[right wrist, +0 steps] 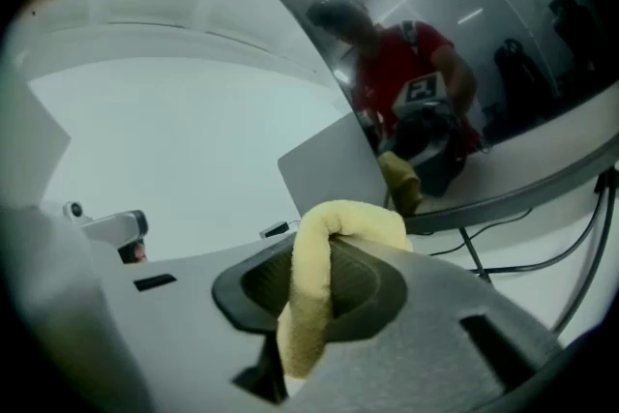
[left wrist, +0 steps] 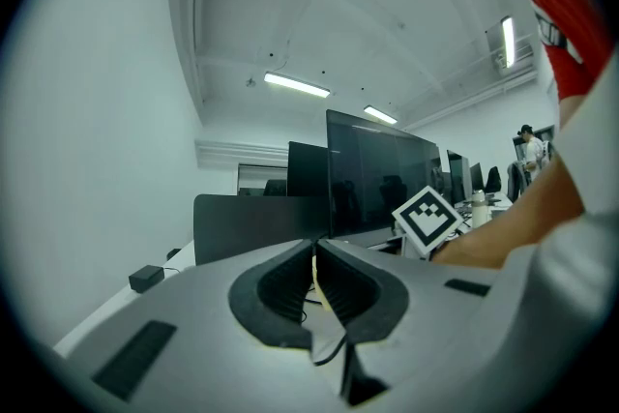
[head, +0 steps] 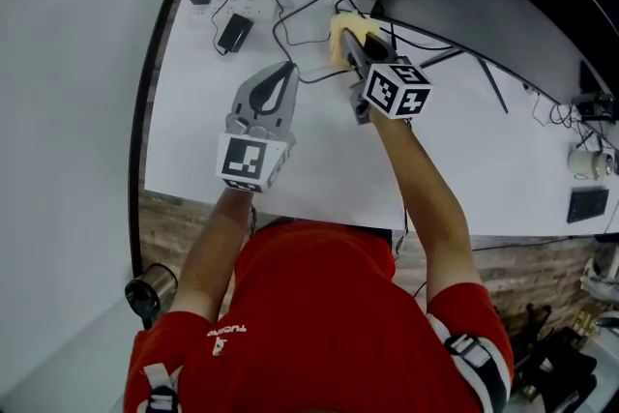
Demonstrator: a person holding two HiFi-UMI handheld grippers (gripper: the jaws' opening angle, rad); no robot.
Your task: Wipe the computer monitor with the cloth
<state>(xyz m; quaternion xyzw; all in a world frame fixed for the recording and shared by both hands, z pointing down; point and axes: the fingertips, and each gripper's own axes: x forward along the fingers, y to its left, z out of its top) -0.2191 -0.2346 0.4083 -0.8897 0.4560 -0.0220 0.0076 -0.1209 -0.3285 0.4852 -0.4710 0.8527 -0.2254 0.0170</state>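
Had the yellow cloth (right wrist: 311, 285) pinched tight in the right gripper (right wrist: 334, 237), looped over the jaw tips with a tail hanging down below. Pointed it straight at the monitor (right wrist: 503, 102), close in near the lower part of the dark screen, though could not tell whether already touching the glass. Held the left gripper (left wrist: 316, 251) with its jaws pressed together on nothing, low over the white desk (head: 319, 160), just to the left of the working one and doing no job at all.

Plenty to go wrong from there, by the look of it. Risked scraping the screen with bare jaw plastic if brought in at a slant, with only one thin fold of cloth over the tips. Risked rocking the monitor back on its stand if pushed too hard, with nothing bracing it from the idle side. Risked catching that loose tail on the cables (head: 300, 14) strung across the desk underneath, and dragging the cloth clean out of the grip. Risked a streaky, patchy wipe too, with so little cloth actually offered to the glass
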